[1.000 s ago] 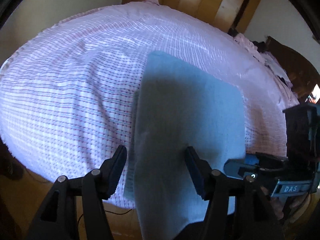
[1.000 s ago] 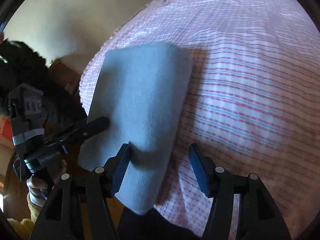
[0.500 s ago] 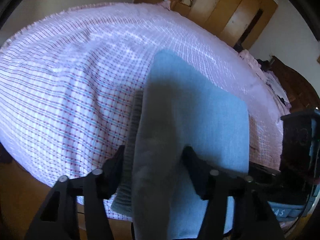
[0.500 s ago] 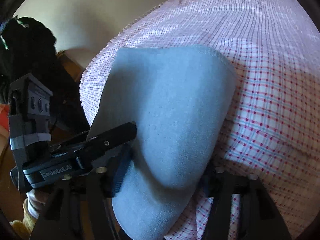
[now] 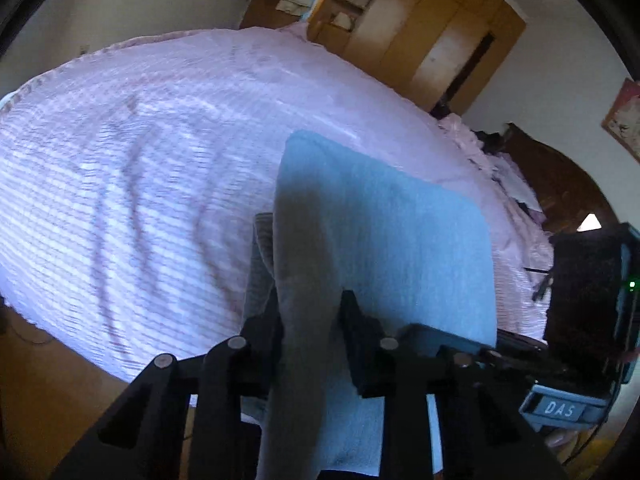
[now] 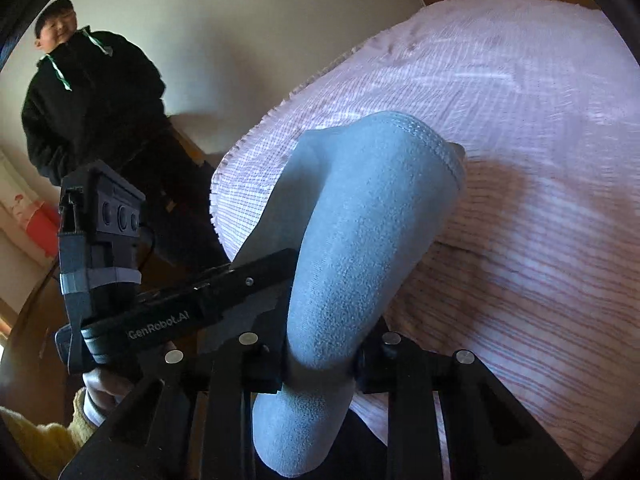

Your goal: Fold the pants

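Nearest to us, the left tongs (image 5: 310, 344) are closing on the near edge of the pants (image 5: 384, 248), a gathered ridge of grey-blue fleece pinched between the two black arms. The right tongs (image 6: 320, 360) are closing likewise, with a thick roll of the same pants (image 6: 360, 248) pressed between their pads. From both grips the pants rise off the bed (image 5: 140, 168) and run away from us, their far part still lying on the pink checked cover. Just left of the pants in the right view, a hand (image 6: 106, 388) holds the left tongs' handle. Beyond the pants the bed spreads wide. Past the bed stands a wardrobe (image 5: 432, 36); a person (image 6: 92, 96) in black stands beside the bed.
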